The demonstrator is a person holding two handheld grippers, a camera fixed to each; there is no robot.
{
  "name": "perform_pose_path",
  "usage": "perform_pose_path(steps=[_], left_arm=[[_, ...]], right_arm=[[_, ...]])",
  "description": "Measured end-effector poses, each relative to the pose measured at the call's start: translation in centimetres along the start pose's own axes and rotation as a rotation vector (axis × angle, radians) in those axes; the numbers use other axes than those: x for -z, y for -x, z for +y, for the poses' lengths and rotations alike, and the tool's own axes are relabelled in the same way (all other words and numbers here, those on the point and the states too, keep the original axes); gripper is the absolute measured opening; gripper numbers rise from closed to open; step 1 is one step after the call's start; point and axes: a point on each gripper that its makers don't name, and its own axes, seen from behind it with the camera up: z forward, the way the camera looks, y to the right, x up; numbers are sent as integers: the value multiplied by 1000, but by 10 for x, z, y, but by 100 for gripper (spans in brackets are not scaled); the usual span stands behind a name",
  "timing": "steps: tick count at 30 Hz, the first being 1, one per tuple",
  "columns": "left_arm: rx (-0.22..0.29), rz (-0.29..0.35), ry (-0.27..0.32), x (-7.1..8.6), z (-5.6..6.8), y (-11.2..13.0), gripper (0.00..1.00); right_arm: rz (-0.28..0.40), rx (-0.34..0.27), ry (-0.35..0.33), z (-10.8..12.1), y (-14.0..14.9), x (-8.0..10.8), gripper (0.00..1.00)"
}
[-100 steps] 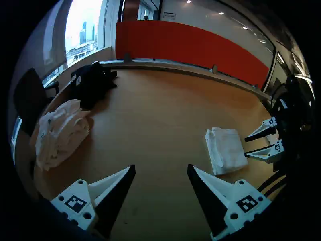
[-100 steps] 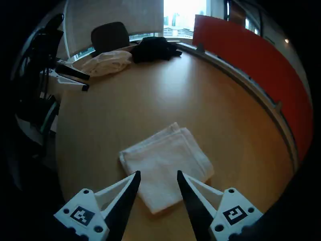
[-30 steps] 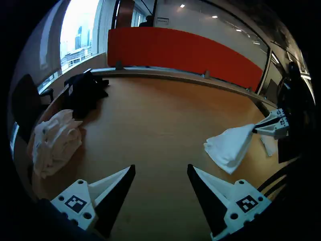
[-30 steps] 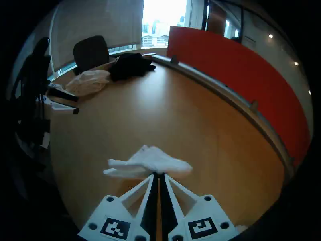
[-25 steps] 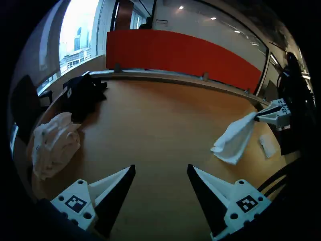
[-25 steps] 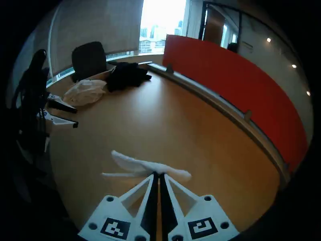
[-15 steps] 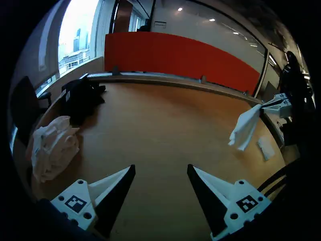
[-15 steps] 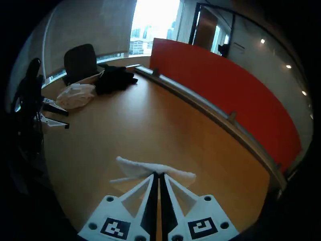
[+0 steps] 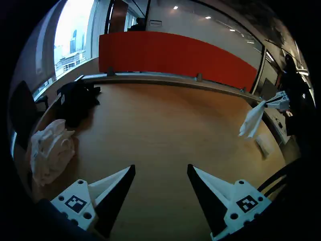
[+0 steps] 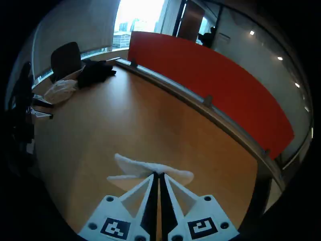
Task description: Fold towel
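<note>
table [image 9: 160,116] was a big curved wooden top running across both views, with a red panel [image 9: 176,52] standing along its far edge and a bright window [image 9: 72,40] past the left end. dark chair [image 9: 22,108] stood just off that end. black heap [image 9: 76,100] of fabric lay on the table near the window side, with a white pile [image 9: 50,150] just beside it, closer to the camera in the left gripper view. towel [image 9: 251,121] was white and off the table, hanging limp from the right gripper [image 10: 157,175] at the far right of the left gripper view, above the table's right end. in the right gripper view it bunched across the fingertips and spilled out to both sides. right gripper's fingers were pressed together, pinching a fold of towel. left gripper [image 9: 160,166] had its fingers wide apart with table top visible through the gap, sat above the near part of the table, well apart from the towel. a small white scrap [image 9: 265,143] lay on the table near the towel's lower end, couldn't tell what it was
</note>
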Motion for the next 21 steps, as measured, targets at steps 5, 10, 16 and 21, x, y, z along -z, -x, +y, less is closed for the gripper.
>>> perform_pose_path(steps=[5, 10, 16, 21], left_arm=[[-7, -7, -1, -2, 3, 0, 96], [-10, -13, -1, -5, 7, -1, 96], [-15, -18, 1, -9, 12, -3, 96], [-16, -21, 2, -13, 16, -6, 96]], right_arm=[[-30, -2, 31, 30, 18, 6, 3], [-49, -12, 57, 56, 33, 11, 3], [-66, -35, 88, 86, 48, 18, 3], [-80, -53, 112, 108, 61, 23, 3]])
